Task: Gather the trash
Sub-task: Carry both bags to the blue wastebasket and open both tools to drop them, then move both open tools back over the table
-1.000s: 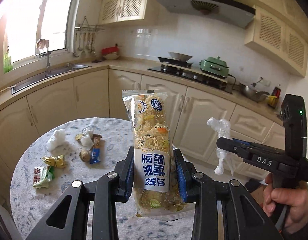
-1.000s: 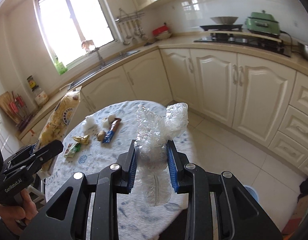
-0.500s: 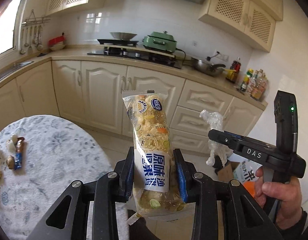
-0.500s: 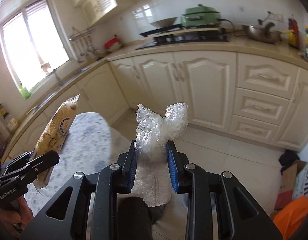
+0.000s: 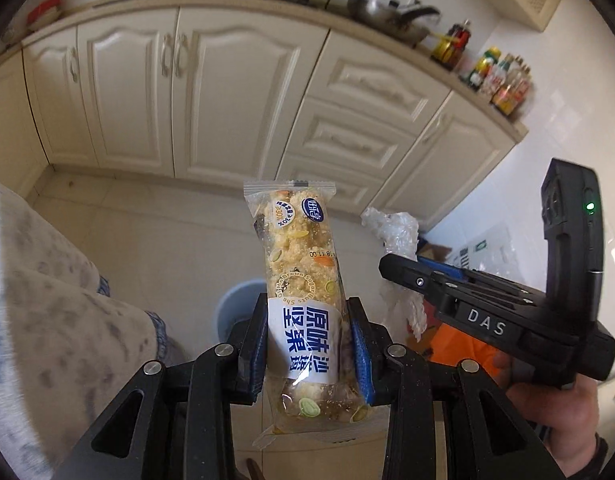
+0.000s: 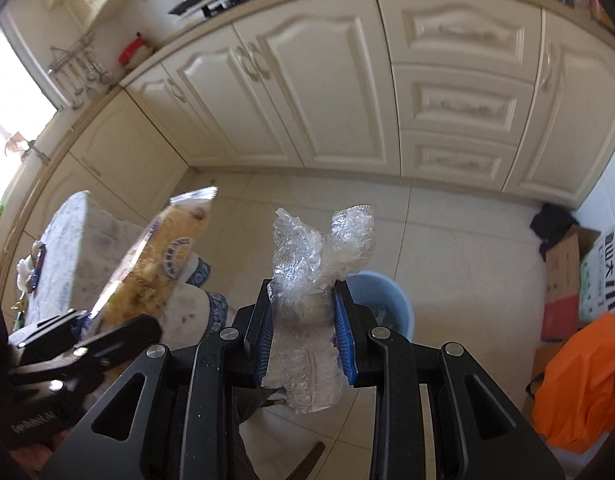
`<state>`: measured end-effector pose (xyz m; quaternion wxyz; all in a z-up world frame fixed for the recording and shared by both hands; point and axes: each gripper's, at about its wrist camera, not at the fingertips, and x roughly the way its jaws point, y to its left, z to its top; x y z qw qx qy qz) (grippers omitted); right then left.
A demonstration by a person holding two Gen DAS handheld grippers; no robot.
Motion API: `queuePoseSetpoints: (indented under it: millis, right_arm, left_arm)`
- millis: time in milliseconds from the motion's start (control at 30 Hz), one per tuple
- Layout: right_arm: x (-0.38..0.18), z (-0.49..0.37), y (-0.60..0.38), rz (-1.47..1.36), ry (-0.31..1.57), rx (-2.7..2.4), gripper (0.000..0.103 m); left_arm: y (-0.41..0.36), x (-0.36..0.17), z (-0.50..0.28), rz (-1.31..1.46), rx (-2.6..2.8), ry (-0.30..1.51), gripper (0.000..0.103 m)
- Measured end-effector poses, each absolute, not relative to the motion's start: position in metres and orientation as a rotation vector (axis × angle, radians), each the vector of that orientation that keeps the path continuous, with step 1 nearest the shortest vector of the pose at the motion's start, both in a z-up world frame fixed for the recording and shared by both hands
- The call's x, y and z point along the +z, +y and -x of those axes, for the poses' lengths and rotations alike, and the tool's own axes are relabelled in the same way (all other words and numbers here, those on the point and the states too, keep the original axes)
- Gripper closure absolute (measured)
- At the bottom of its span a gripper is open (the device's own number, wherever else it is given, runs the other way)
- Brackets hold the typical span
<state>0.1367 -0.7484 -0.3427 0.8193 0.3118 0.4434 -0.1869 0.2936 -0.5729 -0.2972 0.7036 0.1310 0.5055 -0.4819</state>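
My left gripper (image 5: 305, 340) is shut on a long snack bar wrapper (image 5: 297, 264) with blue Chinese lettering, held upright. My right gripper (image 6: 305, 338) is shut on a crumpled clear plastic wrap (image 6: 315, 256). A light blue bin stands on the floor tiles below and just beyond both grippers, in the left wrist view (image 5: 237, 304) and in the right wrist view (image 6: 383, 296). The right gripper (image 5: 399, 268) with its plastic wrap (image 5: 391, 228) shows at the right of the left wrist view. The left gripper (image 6: 107, 340) and wrapper (image 6: 167, 256) show at the left of the right wrist view.
The round table with a patterned cloth (image 6: 63, 248) is at the left, with small wrappers (image 6: 31, 272) on it. Cream kitchen cabinets (image 6: 347, 80) run along the back. An orange bag (image 6: 579, 380) and cardboard boxes (image 6: 563, 280) sit at the right by the wall.
Both grippers have swung right, away from the table, and tilted down toward the floor. The blue bin has come into view below them. Both grips are unchanged.
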Motion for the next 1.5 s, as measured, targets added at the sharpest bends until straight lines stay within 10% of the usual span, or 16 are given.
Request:
queuePoseSetpoints:
  millis: [200, 300, 433, 567, 933, 1500]
  right_arm:
    - [-0.390, -0.148, -0.770, -0.735, 1.018, -0.394, 0.072]
    - [-0.410, -0.151, -0.776, -0.756, 1.065, -0.402, 0.066]
    - [-0.422, -0.145, -0.781, -0.792, 1.063, -0.442, 0.022]
    - [-0.426, -0.140, -0.781, -0.797, 1.067, -0.481, 0.004]
    - [-0.396, -0.140, -0.765, -0.785, 1.021, -0.490, 0.000]
    - [-0.266, -0.185, -0.666, -0.593, 0.848, -0.336, 0.000]
  left_arm:
    - [-0.629, -0.346, -0.328, -0.311, -1.074, 1.215, 0.069]
    - [-0.647, -0.371, -0.346, -0.342, -1.024, 1.247, 0.045]
    - [-0.662, -0.383, -0.353, -0.351, -0.951, 1.241, 0.020]
    - [-0.658, -0.370, -0.350, -0.379, -0.902, 1.188, 0.008]
    - [-0.630, -0.310, -0.313, -0.383, -0.871, 1.037, 0.001]
    - [-0.385, -0.182, -0.245, -0.191, -0.783, 0.794, 0.001]
